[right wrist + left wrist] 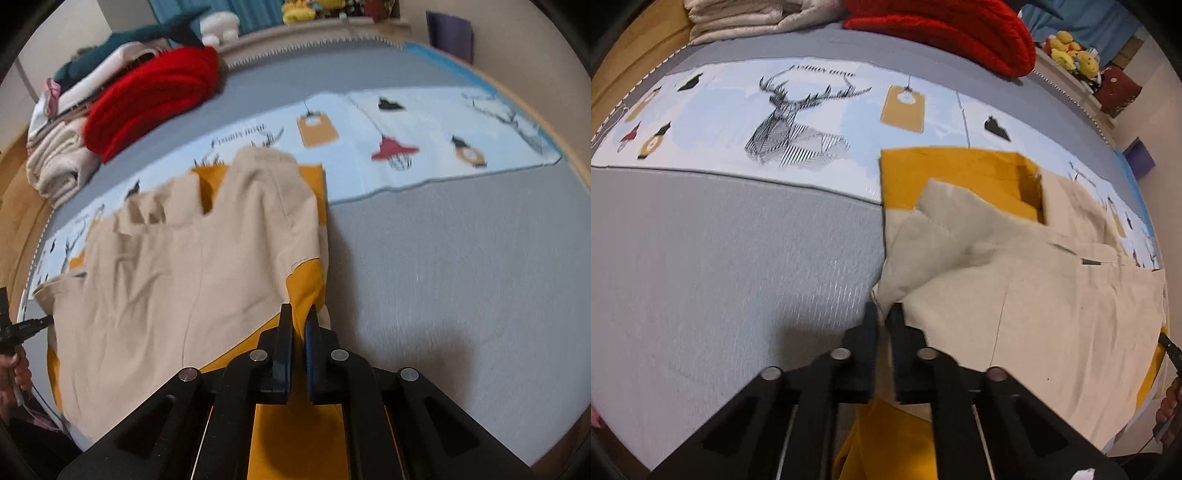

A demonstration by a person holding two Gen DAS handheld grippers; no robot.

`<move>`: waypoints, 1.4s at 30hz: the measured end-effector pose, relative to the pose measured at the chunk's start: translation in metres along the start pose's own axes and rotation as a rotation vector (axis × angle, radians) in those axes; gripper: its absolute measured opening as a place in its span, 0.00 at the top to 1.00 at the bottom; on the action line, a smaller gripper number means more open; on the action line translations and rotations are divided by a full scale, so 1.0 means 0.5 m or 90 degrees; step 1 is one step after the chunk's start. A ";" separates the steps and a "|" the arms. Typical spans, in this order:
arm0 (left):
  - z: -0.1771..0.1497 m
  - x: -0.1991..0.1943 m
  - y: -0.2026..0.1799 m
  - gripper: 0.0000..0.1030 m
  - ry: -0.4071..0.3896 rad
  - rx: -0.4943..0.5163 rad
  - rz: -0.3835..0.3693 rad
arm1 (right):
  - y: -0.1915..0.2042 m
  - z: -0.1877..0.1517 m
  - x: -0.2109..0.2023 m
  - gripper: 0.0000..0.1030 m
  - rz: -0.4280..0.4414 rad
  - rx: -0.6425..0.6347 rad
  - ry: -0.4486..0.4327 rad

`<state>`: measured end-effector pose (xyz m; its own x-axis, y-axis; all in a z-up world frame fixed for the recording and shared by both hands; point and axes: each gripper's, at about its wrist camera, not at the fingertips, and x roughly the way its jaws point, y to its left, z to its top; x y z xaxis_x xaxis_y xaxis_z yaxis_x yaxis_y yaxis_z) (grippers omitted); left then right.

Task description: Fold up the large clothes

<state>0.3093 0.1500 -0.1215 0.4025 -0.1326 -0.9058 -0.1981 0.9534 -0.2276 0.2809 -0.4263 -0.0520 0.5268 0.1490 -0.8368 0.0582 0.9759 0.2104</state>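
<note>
The garment (1034, 295) — a large beige piece with a mustard-yellow lining or second layer — is spread flat on the bed (720, 277), directly ahead of both tongs and partly over a printed cloth (775, 110) that runs across the bed beyond them. The left tongs (884, 314) are seen brought together on the near beige edge of the garment, with fabric pinched between the tips. The right tongs (299, 315) are likewise closed, clamped on the near yellow corner at the opposite side. The fabric is judged to be light, soft and limp: it wrinkles freely, holds no shape of its own and is expected to sag between two held points. It appears woven and not slippery, so a pinch at a hemmed edge or corner should hold. Grips are best taken at corners or seams — never mid-panel, where only one layer may be caught. The two layers may slide against each other when lifted. A stack of folded items, including a red knit (147, 96), lies well beyond the tongs at the far side of the bed.
</note>
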 end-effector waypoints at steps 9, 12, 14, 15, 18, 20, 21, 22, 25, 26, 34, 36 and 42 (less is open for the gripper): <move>0.057 -0.097 -0.014 1.00 -0.179 -0.031 -0.029 | 0.011 0.056 -0.065 0.95 -0.004 0.040 -0.160; 0.077 -0.097 -0.029 1.00 -0.212 -0.029 -0.014 | 0.025 0.079 -0.060 0.95 -0.019 0.042 -0.190; 0.093 -0.088 -0.033 1.00 -0.222 -0.034 -0.004 | 0.031 0.093 -0.048 0.95 -0.030 0.043 -0.197; 0.099 -0.081 -0.033 1.00 -0.221 -0.036 0.005 | 0.031 0.101 -0.039 0.95 -0.029 0.046 -0.196; 0.119 -0.040 -0.032 1.00 -0.196 -0.042 0.026 | 0.032 0.118 0.015 0.95 -0.053 0.048 -0.156; 0.122 0.007 -0.035 1.00 -0.153 -0.032 0.055 | 0.023 0.119 0.068 0.95 -0.083 0.053 -0.097; 0.123 0.035 -0.034 1.00 -0.127 -0.030 0.067 | 0.017 0.118 0.105 0.95 -0.101 0.057 -0.054; 0.120 0.048 -0.035 1.00 -0.118 -0.031 0.073 | 0.014 0.117 0.124 0.95 -0.108 0.058 -0.034; 0.132 0.048 -0.035 1.00 -0.149 -0.052 0.075 | 0.021 0.126 0.132 0.96 -0.113 0.055 -0.052; 0.138 0.038 -0.037 1.00 -0.170 -0.059 0.075 | 0.028 0.135 0.117 0.96 -0.109 0.052 -0.084; 0.136 0.130 -0.052 0.91 -0.046 -0.053 0.117 | 0.037 0.132 0.202 0.91 -0.177 0.015 0.013; 0.139 0.107 -0.046 0.83 -0.065 -0.059 0.119 | 0.030 0.129 0.194 0.83 -0.180 0.024 0.013; 0.127 -0.009 -0.069 0.61 -0.122 -0.028 0.075 | 0.047 0.112 0.095 0.70 -0.198 -0.012 -0.058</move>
<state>0.3708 0.1349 -0.0867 0.5362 0.0367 -0.8433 -0.2902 0.9462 -0.1433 0.3546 -0.4051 -0.0587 0.5605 -0.1711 -0.8103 0.2131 0.9753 -0.0586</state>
